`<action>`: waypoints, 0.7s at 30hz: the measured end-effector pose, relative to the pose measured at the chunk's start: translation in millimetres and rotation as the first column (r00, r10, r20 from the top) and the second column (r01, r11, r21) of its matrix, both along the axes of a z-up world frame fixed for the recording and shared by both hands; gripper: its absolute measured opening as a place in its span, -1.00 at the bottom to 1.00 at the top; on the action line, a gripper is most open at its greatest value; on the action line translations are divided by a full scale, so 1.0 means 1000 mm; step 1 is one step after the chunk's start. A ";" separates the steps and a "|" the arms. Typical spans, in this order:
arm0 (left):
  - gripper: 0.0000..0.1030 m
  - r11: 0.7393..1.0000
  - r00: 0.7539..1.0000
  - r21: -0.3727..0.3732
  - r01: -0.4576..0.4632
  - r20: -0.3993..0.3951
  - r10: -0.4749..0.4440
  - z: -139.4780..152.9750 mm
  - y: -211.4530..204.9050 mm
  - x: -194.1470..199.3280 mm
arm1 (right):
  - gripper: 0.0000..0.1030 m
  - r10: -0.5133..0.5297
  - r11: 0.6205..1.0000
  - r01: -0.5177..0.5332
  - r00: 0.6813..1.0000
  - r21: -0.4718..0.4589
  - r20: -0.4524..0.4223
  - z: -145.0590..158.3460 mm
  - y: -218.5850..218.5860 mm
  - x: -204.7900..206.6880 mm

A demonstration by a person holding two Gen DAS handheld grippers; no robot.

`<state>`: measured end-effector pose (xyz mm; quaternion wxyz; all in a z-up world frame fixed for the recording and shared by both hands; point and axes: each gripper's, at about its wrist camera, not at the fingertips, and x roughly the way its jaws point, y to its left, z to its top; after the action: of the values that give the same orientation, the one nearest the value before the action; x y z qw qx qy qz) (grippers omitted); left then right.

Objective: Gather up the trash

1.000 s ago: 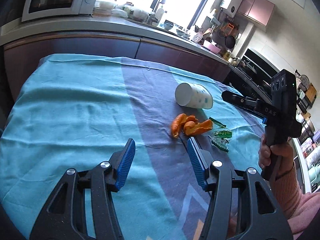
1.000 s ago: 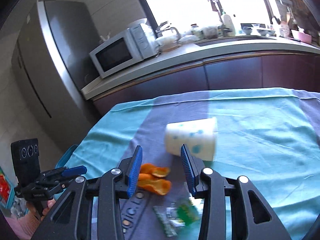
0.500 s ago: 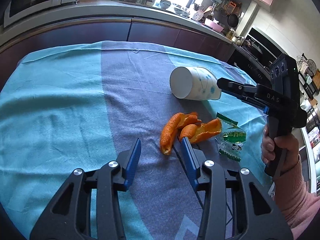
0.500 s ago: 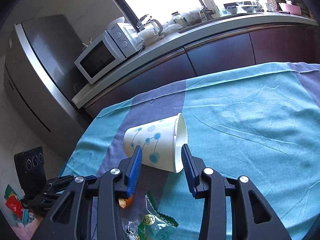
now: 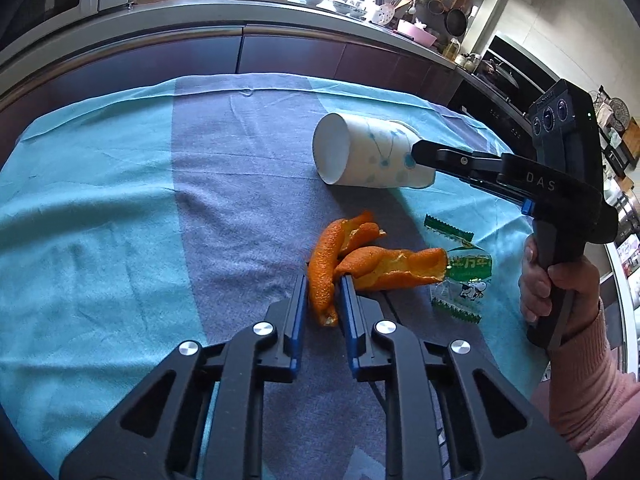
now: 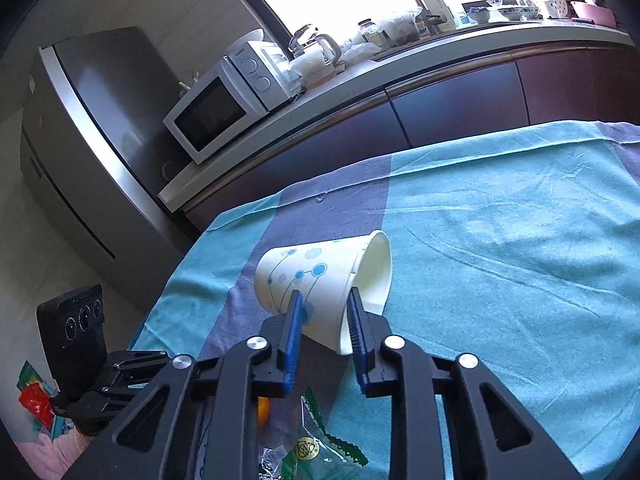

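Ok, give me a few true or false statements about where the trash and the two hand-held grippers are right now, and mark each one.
1. The paper cup lies on its side on the tablecloth. True.
2. The left hand-held gripper is closed around the snack wrapper. False: its fingers pinch the orange peel, and the wrapper lies untouched beside it.
3. The right hand-held gripper has its fingers on either side of the cup's wall near the rim. True.
4. The cup stands upright with its opening facing up. False: its opening faces sideways.
5. The peel partly overlaps the wrapper. True.
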<state>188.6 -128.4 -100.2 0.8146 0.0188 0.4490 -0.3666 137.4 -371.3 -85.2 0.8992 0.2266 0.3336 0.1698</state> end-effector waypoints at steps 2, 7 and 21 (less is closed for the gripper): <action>-0.69 1.000 1.000 -0.015 -0.002 0.000 0.002 0.001 0.003 -0.002 | -0.75 0.012 1.000 -0.012 1.000 0.001 0.009 0.001 0.003 -0.001; -0.72 0.999 1.000 -0.051 -0.017 0.012 0.017 0.006 0.015 -0.009 | -0.89 0.033 0.999 -0.032 0.999 -0.010 0.041 0.008 0.011 -0.006; -0.75 0.985 0.987 -0.098 -0.141 0.069 0.148 0.029 0.072 -0.025 | -0.95 0.076 0.996 -0.071 0.991 -0.046 0.113 0.030 0.038 -0.021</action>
<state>163.5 -56.4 -70.9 0.8555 -0.0379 0.4004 -0.3262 116.0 -333.6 -55.7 0.9145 0.1851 0.2931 0.2086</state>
